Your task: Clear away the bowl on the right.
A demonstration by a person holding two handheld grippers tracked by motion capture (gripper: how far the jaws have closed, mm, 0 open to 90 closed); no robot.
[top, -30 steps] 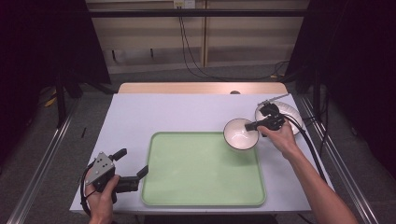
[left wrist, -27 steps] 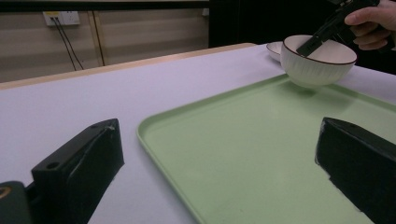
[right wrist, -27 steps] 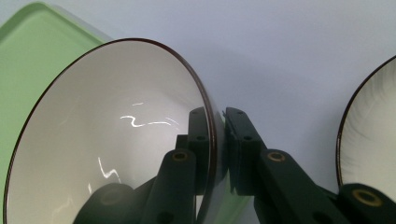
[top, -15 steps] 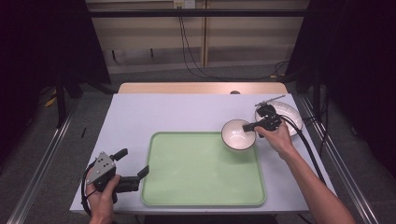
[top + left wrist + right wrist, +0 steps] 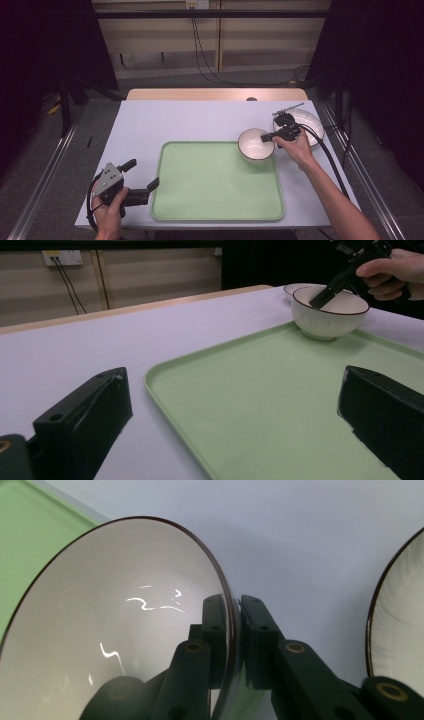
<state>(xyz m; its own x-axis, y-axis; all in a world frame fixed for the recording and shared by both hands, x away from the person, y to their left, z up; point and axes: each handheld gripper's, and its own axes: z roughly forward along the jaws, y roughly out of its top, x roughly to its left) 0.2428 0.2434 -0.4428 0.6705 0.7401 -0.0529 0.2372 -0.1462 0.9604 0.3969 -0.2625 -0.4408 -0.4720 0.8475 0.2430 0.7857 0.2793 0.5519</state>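
Slippage is the main risk here: the right gripper [image 5: 231, 630] pinches only the thin rim of the white bowl [image 5: 255, 145], one jaw inside and one outside, so a tilt or a quick swing could let the glazed wall slide free and the bowl drop or tip. The bowl sits at about 1 o'clock on the green tray [image 5: 200, 200], over its far right corner, and seems to straddle the tray's raised edge, which could catch its foot if it is dragged, not lifted. A white plate [image 5: 312, 122] lies just beside the bowl at its 2 o'clock, near enough to be knocked.

The right gripper view shows the clamp on the rim plainly; the high view only hints at it. The left gripper view shows the bowl's ribbed outer wall. The left gripper [image 5: 142, 179] rests at the tray's 8 o'clock, jaws spread wide and empty.
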